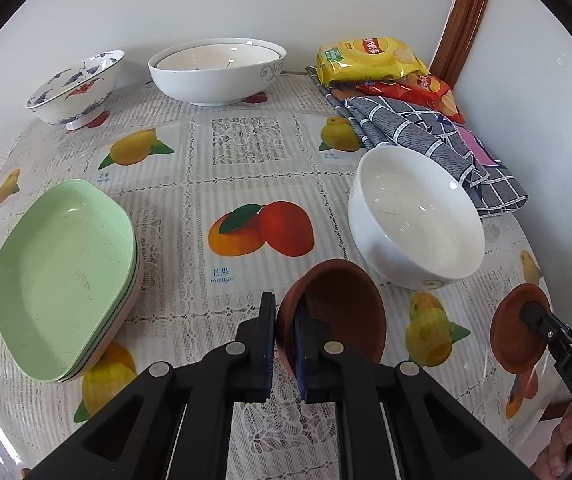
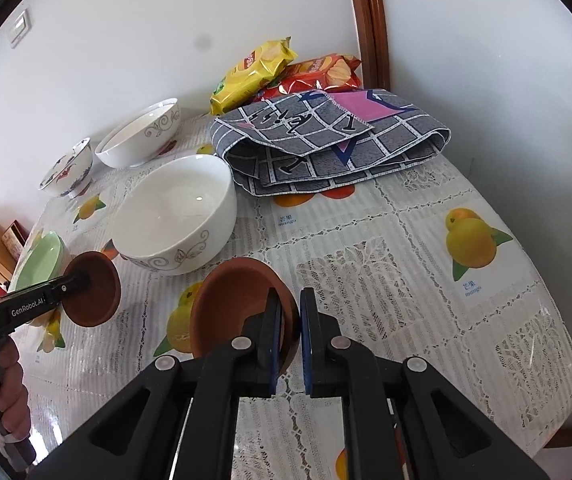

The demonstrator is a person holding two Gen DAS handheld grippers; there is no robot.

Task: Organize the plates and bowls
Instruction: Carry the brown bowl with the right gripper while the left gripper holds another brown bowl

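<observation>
I have each gripper clamped on a brown saucer's rim: left gripper (image 1: 284, 344) on one saucer (image 1: 338, 312) at lower centre, right gripper (image 2: 290, 340) on the other saucer (image 2: 241, 304). The thin-edge grips could slip (both tilt steeply), hitting the white bowl (image 1: 416, 220).

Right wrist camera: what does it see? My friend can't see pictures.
The right tongs pinch the rim of a small brown dish over a fruit-print tablecloth. A white bowl sits behind, and the left tongs hold another brown dish.
</observation>
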